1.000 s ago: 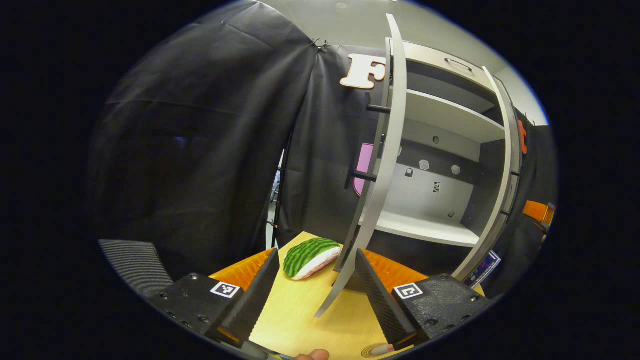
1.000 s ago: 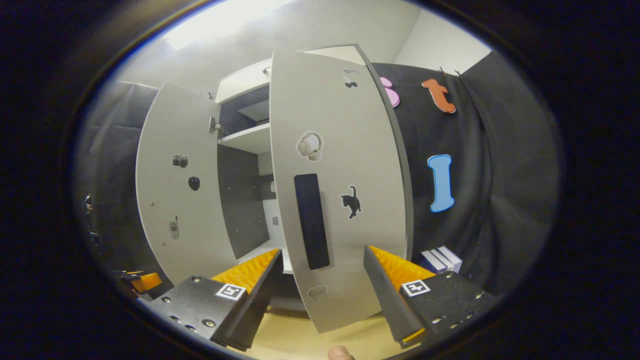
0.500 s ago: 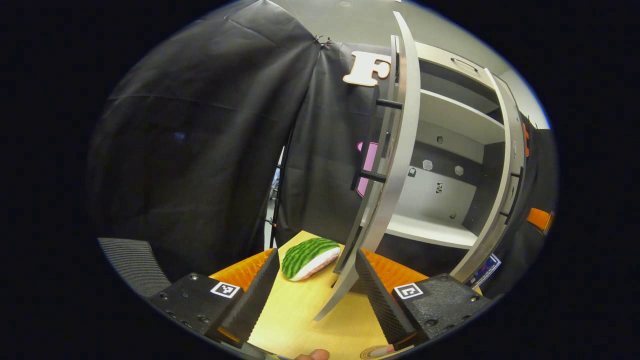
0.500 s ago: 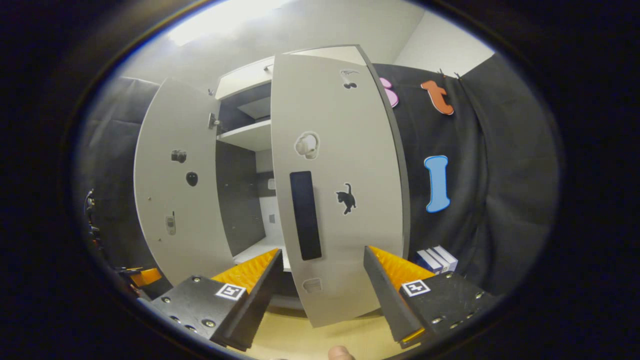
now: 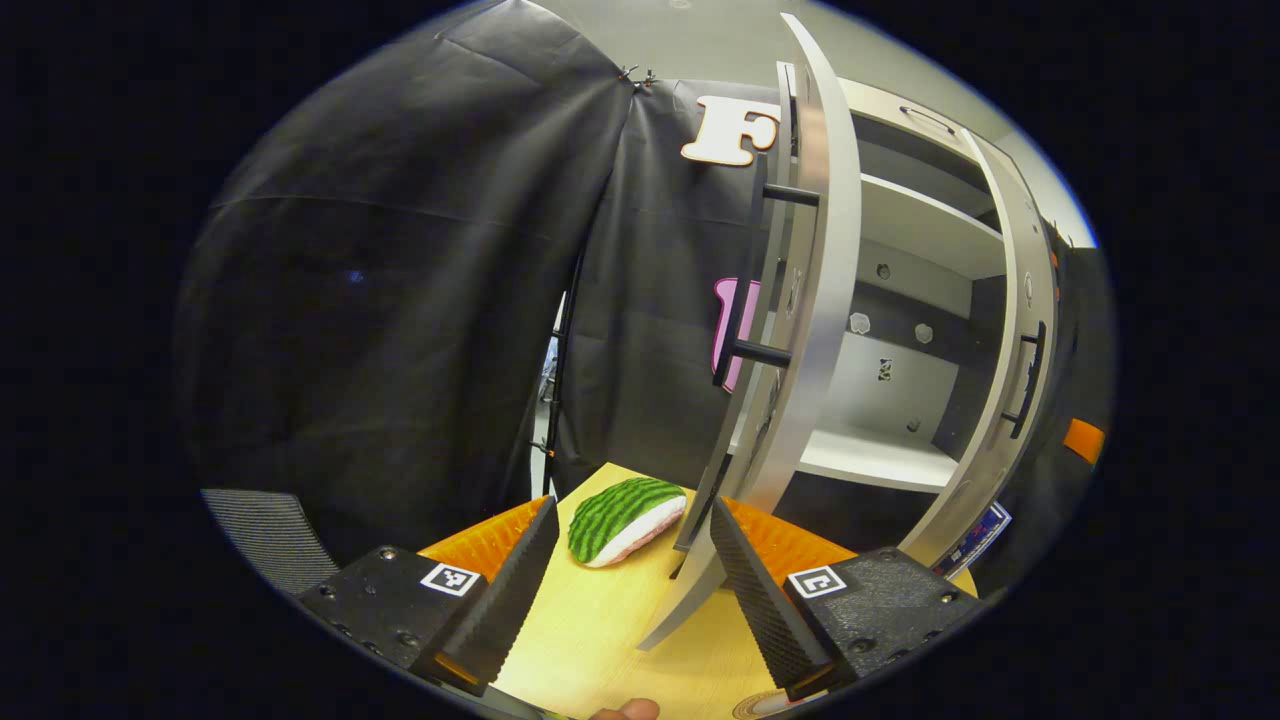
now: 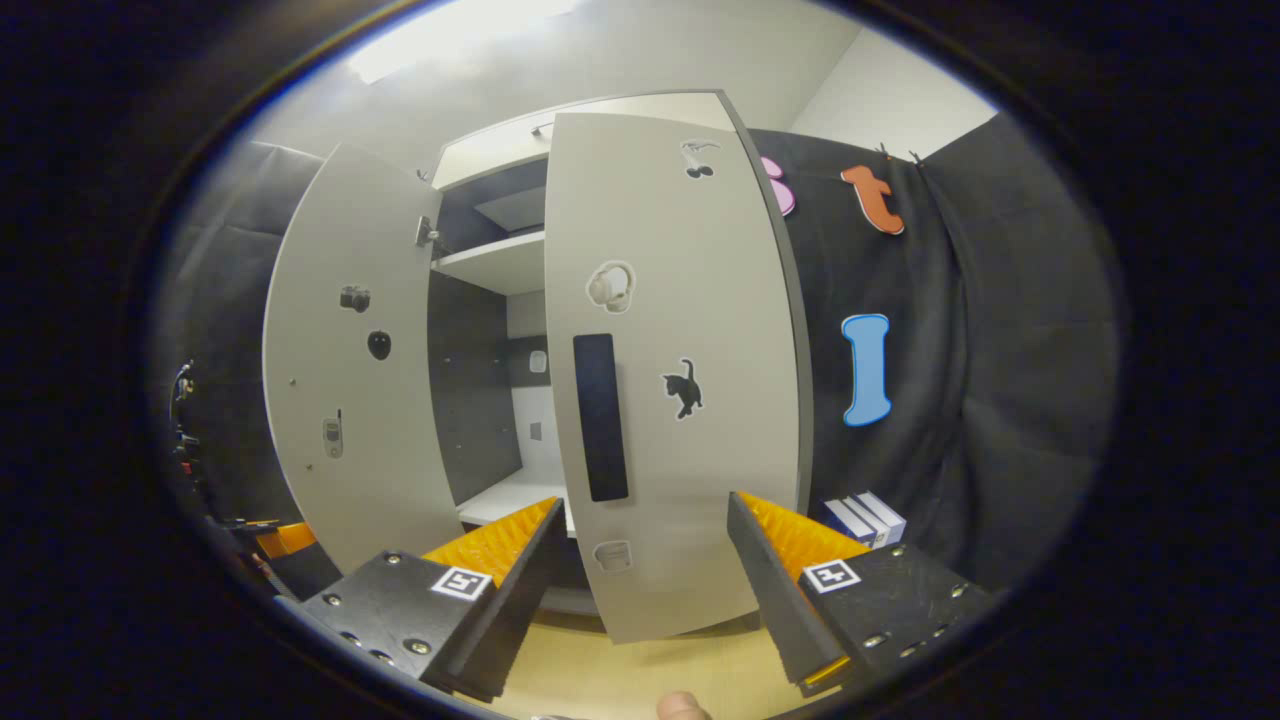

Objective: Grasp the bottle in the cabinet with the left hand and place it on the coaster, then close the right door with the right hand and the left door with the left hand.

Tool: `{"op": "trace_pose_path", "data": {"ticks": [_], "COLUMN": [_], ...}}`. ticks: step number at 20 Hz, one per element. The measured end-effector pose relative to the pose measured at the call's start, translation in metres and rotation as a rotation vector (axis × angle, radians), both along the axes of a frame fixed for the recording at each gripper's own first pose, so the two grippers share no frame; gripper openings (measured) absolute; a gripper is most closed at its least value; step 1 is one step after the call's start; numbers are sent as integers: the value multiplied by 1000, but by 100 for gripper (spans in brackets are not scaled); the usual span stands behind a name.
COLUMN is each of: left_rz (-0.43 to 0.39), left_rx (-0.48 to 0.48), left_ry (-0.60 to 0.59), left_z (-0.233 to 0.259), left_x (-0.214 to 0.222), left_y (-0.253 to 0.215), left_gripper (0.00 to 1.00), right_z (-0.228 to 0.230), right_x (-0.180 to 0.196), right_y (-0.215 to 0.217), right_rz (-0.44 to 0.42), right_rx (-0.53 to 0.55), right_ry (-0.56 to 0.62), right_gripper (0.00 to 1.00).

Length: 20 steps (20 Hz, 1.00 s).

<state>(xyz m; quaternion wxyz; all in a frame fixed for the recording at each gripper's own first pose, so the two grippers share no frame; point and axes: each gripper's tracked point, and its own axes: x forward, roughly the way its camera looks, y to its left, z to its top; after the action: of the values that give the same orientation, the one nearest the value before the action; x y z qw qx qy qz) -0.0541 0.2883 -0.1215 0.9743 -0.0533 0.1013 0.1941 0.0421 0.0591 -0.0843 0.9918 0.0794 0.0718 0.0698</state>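
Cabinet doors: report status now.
Left gripper open, right gripper open, both empty. Right door and left door both ajar. Watermelon slice toy on table beside left door.

Bystanders on and around the desk

A watermelon-slice toy [image 5: 624,519], green striped rind up, lies on the pale wooden desk [image 5: 600,640]. Some upright books [image 6: 866,518] stand against the black cloth. A grey mesh chair back [image 5: 270,522] shows nearby.

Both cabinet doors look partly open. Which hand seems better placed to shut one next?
Probably the right. The right gripper faces the outer face of the right door, fingers open, ready to push. The left gripper meets the left door edge-on.
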Motion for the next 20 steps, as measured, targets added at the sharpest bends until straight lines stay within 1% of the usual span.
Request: {"op": "trace_pose_path", "data": {"ticks": [2,3,4,8,9,10,11,13,14,15,17,18,19,20], "left_rz": [-6,-9,-12,-41,-45,-49,-54,-66,-69,-72,-77,-81,-86,-94], "left_rx": [5,8,11,41,48,53,51,35,31,31,38,38,34,29], "left_ry": [3,5,8,35,38,39,38,39,40,41,42,42,41,40], "left_z": [0,-1,-1,-4,-5,-5,-5,-6,-6,-7,-8,-7,-8,-8], "left_x": [2,2,3,5,5,5,6,8,7,7,8,8,9,9], "left_y": [1,1,1,-1,-2,-2,-4,-8,-10,-11,-15,-17,-20,-24], "left_gripper": [96,92,96,95,89,88,94,94,96,94,93,93,93,93], "right_z": [-2,-2,-4,-5,-5,-6,-7,-7,-9,-8,-10,-10,-11,-11], "right_x": [2,3,4,7,8,9,9,9,9,9,8,8,7,6], "right_y": [1,2,2,6,6,6,5,6,5,4,2,0,-2,-4], "right_rz": [0,2,5,16,19,21,24,27,27,27,25,23,22,20], "right_rx": [0,0,-1,2,1,0,0,2,2,2,1,1,0,0], "right_ry": [3,5,7,11,12,13,15,16,16,18,19,20,21,22], "right_gripper": [98,98,98,98,98,98,98,98,98,98,98,93,98,98]}}
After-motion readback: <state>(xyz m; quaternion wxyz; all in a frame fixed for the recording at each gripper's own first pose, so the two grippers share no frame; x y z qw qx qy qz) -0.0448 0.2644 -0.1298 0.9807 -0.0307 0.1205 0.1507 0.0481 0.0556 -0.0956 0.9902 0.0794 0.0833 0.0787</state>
